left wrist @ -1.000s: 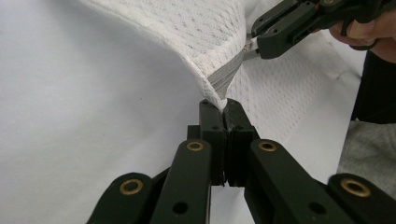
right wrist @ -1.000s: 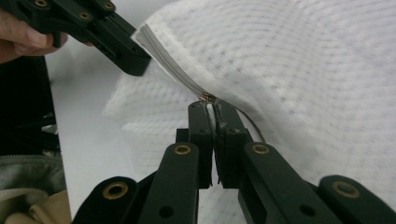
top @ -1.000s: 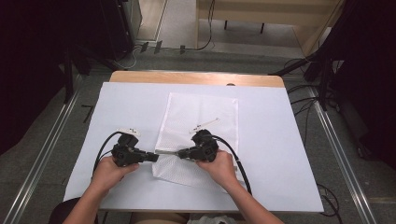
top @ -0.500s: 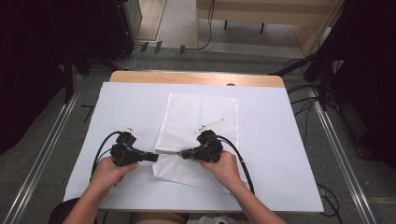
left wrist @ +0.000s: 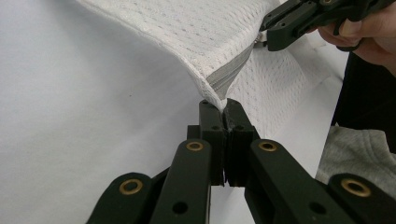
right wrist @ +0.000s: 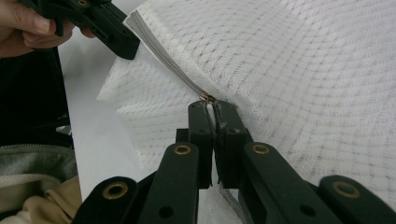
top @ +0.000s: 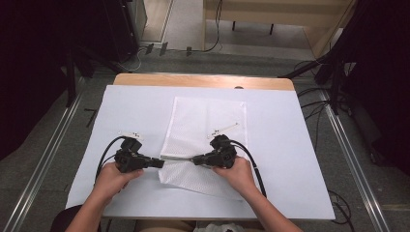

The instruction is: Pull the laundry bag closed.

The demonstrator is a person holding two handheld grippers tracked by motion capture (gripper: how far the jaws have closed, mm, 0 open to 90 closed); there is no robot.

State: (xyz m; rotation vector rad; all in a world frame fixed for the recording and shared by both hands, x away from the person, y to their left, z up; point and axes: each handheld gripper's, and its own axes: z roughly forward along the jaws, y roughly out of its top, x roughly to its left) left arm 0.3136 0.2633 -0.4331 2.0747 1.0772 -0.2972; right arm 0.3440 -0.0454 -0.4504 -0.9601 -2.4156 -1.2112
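Now, work in hand: a zipper (top: 176, 157) on a white mesh bag (top: 205, 130) is being worked between two hand-held grippers over the white table cover (top: 285, 145).
Left gripper (top: 159, 163): jaws clamped on the bag's corner at the zipper's end, the fabric rising straight out of the jaw tips (left wrist: 223, 108).
Right gripper (top: 196, 161): jaws closed on what looks like the small metal zipper pull (right wrist: 208, 98), right at their tips.
Bag position: stretched between the two pairs of jaws, the zipper line running taut from one to the other; the rest lies flat beyond them.
Zipper state: I cannot tell how far it is open.
Risk one: the pull is tiny, so a sideways tug could slip it out of the right jaws.
Risk two: if the left grip gives, the mesh will bunch and the slider will jam.
Risk three: a pull off the zipper's line could snag mesh in the teeth.
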